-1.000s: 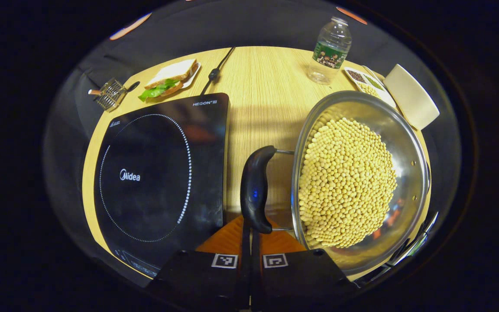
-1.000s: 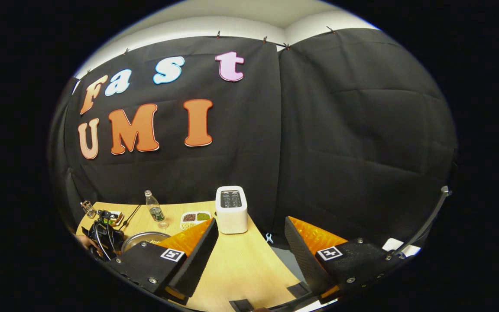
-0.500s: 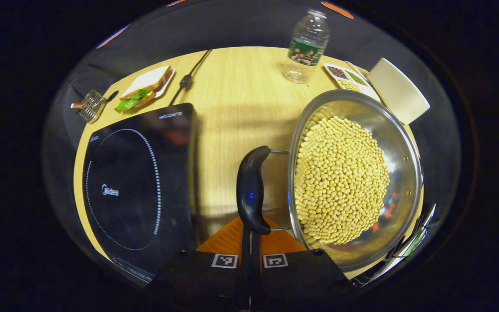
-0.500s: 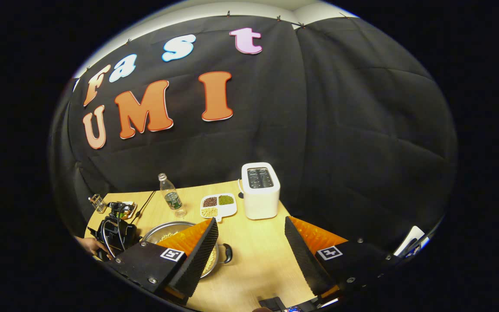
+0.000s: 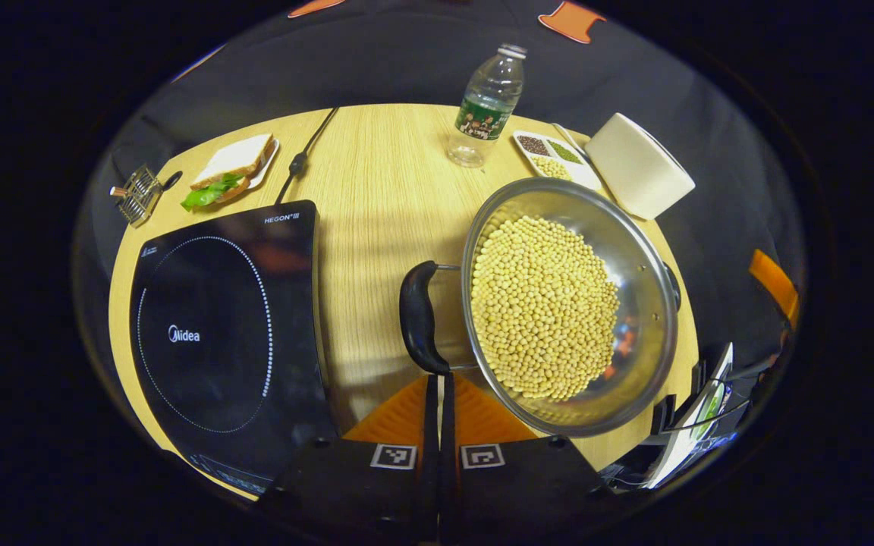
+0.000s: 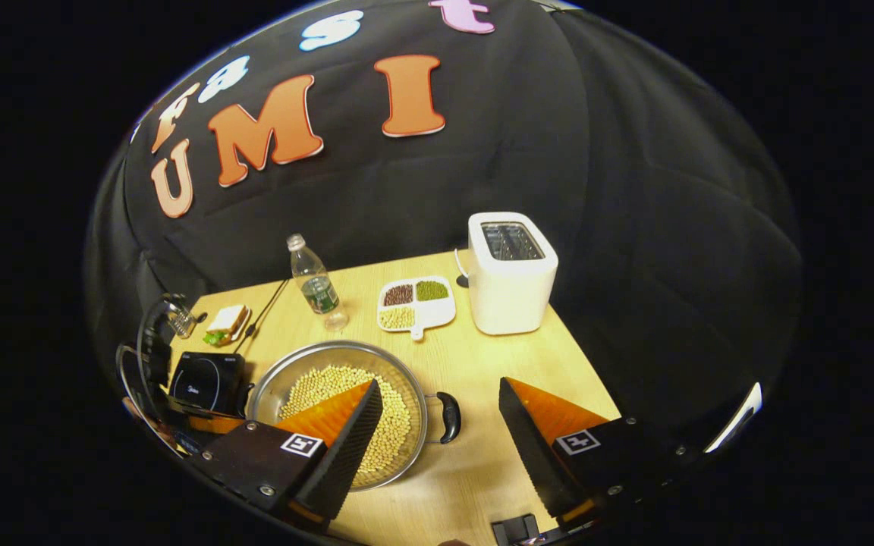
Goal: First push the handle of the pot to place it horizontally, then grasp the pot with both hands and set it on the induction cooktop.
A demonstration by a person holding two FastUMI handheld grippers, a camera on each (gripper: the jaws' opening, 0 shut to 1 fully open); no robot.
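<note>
A steel pot (image 5: 638, 265) full of yellow beans stands on the wooden table (image 5: 384, 189), right of the black induction cooktop (image 5: 209, 334). Its black left handle (image 5: 416, 315) sticks out sideways from the rim. My left gripper (image 5: 438, 387) is shut with nothing in it, and its tips sit just below that handle's near end. In the right gripper view the pot (image 6: 315, 364) lies low at the left, with its black right handle (image 6: 448, 417) between my fingers. The right gripper (image 6: 441, 417) hangs open above the table, near that handle.
At the back of the table stand a water bottle (image 5: 486, 106), a divided dish of grains (image 5: 554, 152) and a white toaster (image 5: 638, 167). A sandwich on a plate (image 5: 228, 167), the cooktop's cable (image 5: 300, 155) and a small wire rack (image 5: 137, 196) lie at the back left.
The left gripper has drawn back from the pot handle, still shut. The right gripper has tipped down toward the table, bringing the pot and its right handle between its open fingers.
</note>
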